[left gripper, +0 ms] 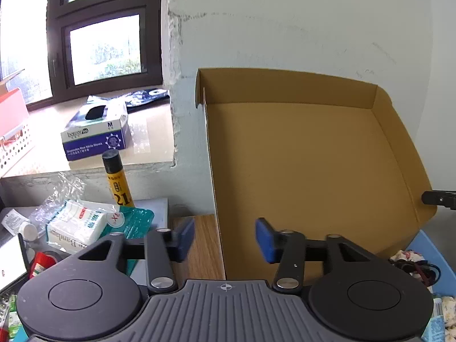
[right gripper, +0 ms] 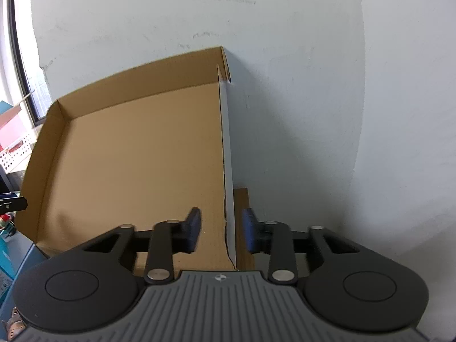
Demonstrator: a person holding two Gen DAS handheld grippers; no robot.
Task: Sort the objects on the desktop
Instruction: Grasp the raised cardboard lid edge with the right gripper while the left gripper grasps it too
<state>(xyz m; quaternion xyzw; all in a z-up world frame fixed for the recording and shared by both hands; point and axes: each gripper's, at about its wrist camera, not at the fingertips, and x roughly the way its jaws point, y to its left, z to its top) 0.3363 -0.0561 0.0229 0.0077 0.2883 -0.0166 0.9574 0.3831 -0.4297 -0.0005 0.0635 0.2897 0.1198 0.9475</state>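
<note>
A brown cardboard box lid (left gripper: pixel 307 165) stands raised against the white wall, its hollow inside facing me. My left gripper (left gripper: pixel 225 238) is open, and the lid's left edge runs between its blue pads (left gripper: pixel 263 240) without being pinched. My right gripper (right gripper: pixel 222 229) is open too and straddles the lid's (right gripper: pixel 136 156) right edge. Each gripper's black tip shows in the other view: the right gripper (left gripper: pixel 439 199) by the lid's right flap, the left gripper (right gripper: pixel 12 203) by its left flap. The box body under the lid is hidden.
Left of the lid lie a yellow tube with a black cap (left gripper: pixel 116 179), a white bandage pack (left gripper: pixel 75 225), a teal pouch (left gripper: pixel 134 222) and crumpled plastic. A glove box (left gripper: pixel 94 136) sits on the window sill. A blue bin (left gripper: pixel 427 245) with small items is at lower right.
</note>
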